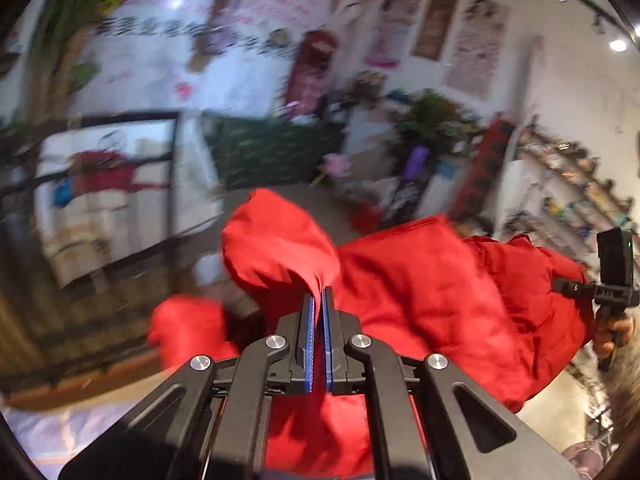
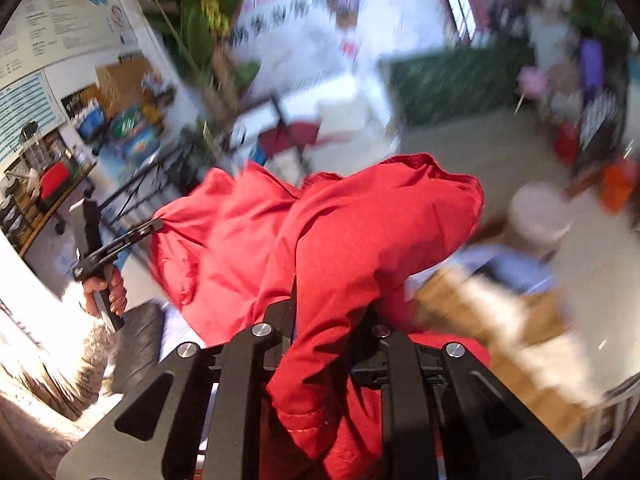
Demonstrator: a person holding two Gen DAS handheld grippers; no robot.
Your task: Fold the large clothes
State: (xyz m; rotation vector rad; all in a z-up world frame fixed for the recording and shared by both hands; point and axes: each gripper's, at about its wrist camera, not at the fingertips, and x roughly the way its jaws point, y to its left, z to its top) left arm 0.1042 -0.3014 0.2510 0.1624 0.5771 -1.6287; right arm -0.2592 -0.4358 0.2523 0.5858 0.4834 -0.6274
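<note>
A large red padded jacket (image 1: 420,288) hangs in the air, stretched between the two grippers. In the left wrist view my left gripper (image 1: 322,298) is shut, its blue pads (image 1: 329,320) pinching a fold of the red fabric. At the far right the right gripper (image 1: 560,286) reaches into the jacket's other end, with a hand (image 1: 612,336) on its handle. In the right wrist view the jacket (image 2: 360,216) drapes over my right gripper (image 2: 330,304). It hides the fingertips, and fabric runs down between the jaws. The left gripper (image 2: 158,224) bites the jacket's left edge.
A surface with a pale cover (image 1: 60,432) lies below at the left. On the beige floor stand a round pale stool (image 2: 538,216), a black frame rack (image 1: 120,184) and potted plants (image 1: 432,120). Cluttered shelves (image 1: 568,184) line the right wall. The background is motion-blurred.
</note>
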